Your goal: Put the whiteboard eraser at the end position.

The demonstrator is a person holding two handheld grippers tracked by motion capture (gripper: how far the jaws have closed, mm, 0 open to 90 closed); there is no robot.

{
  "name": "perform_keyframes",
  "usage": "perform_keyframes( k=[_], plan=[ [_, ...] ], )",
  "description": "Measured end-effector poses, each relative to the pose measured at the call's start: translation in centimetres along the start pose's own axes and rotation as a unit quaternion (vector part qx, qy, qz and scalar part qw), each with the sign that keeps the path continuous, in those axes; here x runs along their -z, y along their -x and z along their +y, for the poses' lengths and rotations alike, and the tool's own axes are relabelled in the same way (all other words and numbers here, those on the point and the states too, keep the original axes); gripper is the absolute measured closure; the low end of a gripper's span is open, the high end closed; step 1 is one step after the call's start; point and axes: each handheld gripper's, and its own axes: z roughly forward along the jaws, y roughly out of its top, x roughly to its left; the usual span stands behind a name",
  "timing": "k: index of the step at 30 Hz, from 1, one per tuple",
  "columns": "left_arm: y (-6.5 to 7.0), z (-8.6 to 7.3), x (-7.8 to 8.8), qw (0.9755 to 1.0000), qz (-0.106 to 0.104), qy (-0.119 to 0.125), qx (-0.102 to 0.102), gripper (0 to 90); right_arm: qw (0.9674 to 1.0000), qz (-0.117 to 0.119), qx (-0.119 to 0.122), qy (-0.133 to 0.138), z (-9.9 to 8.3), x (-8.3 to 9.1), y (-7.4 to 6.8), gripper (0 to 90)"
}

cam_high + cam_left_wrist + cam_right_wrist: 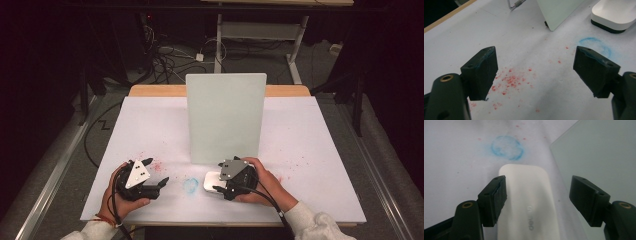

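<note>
From above, the right gripper [218,189] hides most of the white eraser [212,181] lying beside the blue ring [190,185] before the upright board [225,117]. Its own view shows jaws apart, one against the eraser's side, the other clear. The left gripper [535,72] gapes over red specks [510,81].

White rounded eraser block [527,205], dark base, lying flat beside blue smudge [507,147].

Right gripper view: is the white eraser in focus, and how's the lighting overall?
Right gripper view: the white eraser is soft, its grey lettering blurred; the blue ring beyond is hazy too. High view: table evenly lit, surroundings dark. Left gripper view: red specks fairly sharp.
</note>
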Motion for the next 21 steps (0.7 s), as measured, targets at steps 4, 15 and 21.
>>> perform_keyframes(
  k=[4, 15, 21],
  plan=[
    [0.0, 0.0, 0.0, 1.0, 0.0, -0.001, -0.001, 19.3, 0.9994, -0.022, -0.018, 0.02, -0.1, 0.9, 0.8, 29.8],
    [0.0, 0.0, -0.1, 1.0, -0.001, -0.002, -0.001, 19.3, 0.9936, -0.089, -0.048, 0.051, -0.7, 2.9, 2.1, 26.6],
    [0.1, 0.0, -0.1, 1.0, -0.002, -0.003, -0.002, 19.3, 0.9898, -0.116, -0.058, 0.058, -1.2, 3.7, 2.6, 22.4]
  ],
)
